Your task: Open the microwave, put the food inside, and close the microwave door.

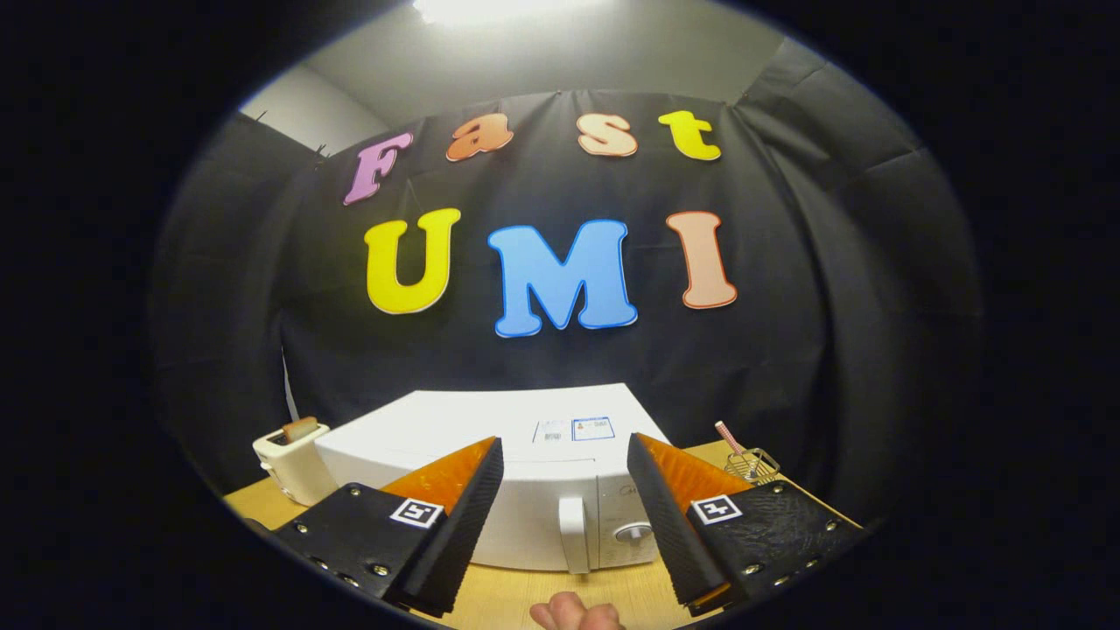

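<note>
On the far left of the tabletop (516, 599), a toaster (291, 462) is standing with a slice of bread (301, 428) poking up from its slot, just beside the microwave (490, 437). Next to it, the microwave is sitting with its door shut, its handle (573, 534) and a dial (632, 531) facing the hand-held gripper (565, 472). That gripper is hovering above and in front of the microwave with its fingers spread wide apart, gripping nothing, the handle showing in the gap between them. Below that gap, part of a person's hand (576, 614) is showing over the tabletop. Farther right, beyond the right finger, a small wire basket (752, 465) is sitting near the microwave with a striped stick (728, 437) leaning out of it.
</note>
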